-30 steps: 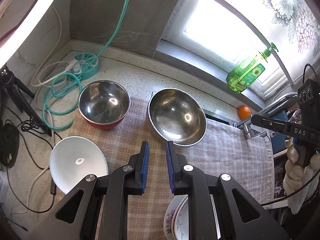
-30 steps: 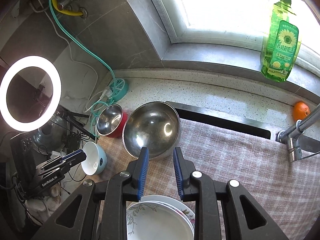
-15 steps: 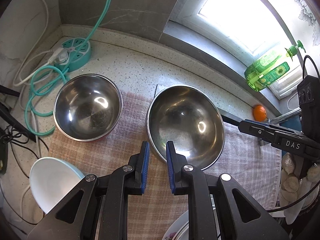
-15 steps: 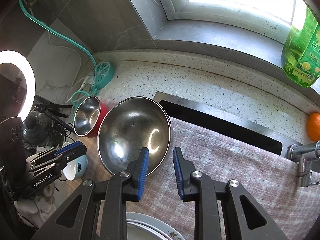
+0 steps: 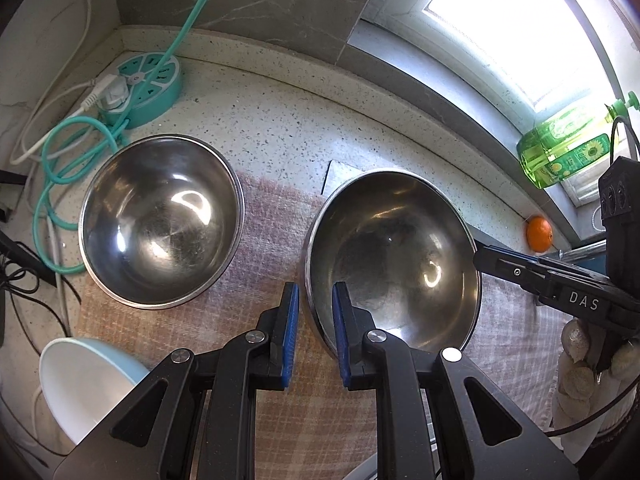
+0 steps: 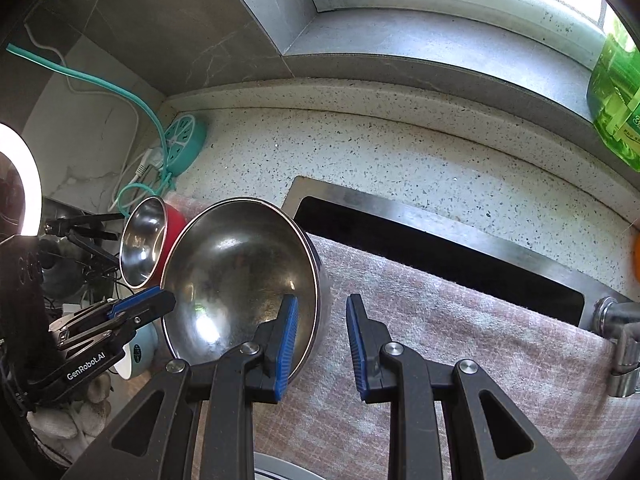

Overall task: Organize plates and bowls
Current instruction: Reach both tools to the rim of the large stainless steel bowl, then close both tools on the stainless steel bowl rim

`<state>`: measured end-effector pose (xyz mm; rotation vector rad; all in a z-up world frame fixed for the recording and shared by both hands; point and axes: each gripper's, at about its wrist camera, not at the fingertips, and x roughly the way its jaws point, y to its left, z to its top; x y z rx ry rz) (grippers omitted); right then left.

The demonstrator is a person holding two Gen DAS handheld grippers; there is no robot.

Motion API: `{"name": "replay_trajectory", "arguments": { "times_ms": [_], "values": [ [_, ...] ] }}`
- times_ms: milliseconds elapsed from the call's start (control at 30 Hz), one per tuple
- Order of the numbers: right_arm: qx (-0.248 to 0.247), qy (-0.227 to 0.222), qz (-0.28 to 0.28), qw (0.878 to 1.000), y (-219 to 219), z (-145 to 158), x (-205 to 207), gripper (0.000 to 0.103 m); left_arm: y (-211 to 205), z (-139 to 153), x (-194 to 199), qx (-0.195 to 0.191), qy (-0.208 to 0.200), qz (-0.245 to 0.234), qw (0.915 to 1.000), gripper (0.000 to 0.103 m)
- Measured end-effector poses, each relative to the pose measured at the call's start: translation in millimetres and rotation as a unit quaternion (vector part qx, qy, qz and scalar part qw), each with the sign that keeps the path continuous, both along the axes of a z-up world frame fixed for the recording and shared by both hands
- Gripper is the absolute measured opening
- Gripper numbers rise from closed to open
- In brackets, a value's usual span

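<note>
Large steel bowl point(image 5: 394, 260) on the cloth point(image 6: 460, 332), thin rim straddled by both narrowly parted, empty grippers, left point(image 5: 314, 334) and right point(image 6: 320, 342): light, rigid, slippery; grip the rim.

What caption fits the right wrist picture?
Right gripper straddles the rim of the large steel bowl on the checked cloth.

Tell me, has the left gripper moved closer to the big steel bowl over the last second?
Yes. The left gripper has come down and forward across the checked cloth; its fingers now straddle the near rim of the big steel bowl.
</note>
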<state>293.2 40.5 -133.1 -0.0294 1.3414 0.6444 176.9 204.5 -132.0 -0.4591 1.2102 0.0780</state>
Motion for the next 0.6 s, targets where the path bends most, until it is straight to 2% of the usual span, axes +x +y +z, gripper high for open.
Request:
{"name": "replay_trajectory", "arguments": {
  "times_ms": [267,333,500,600],
  "values": [
    [-0.008,0.006,0.007,1.0,4.9,-6.8,-0.5,0.016,-2.7,-7.1,2.3,0.003,0.004,-0.005,1.0,0.015],
    [-0.011,0.009,0.008,1.0,6.2,-8.4,-0.5,0.008,-3.3,-7.9,2.5,0.005,0.004,-0.007,1.0,0.012],
    [-0.016,0.01,0.01,1.0,10.1,-11.8,-1.8,0.007,0.0,-12.2,3.1,-0.009,0.007,-0.003,0.9999,0.011],
    [-0.018,0.009,0.01,1.0,10.9,-10.9,-2.8,0.007,-1.6,-10.4,0.4,-0.005,0.005,-0.003,1.0,0.01]
  ]
}}
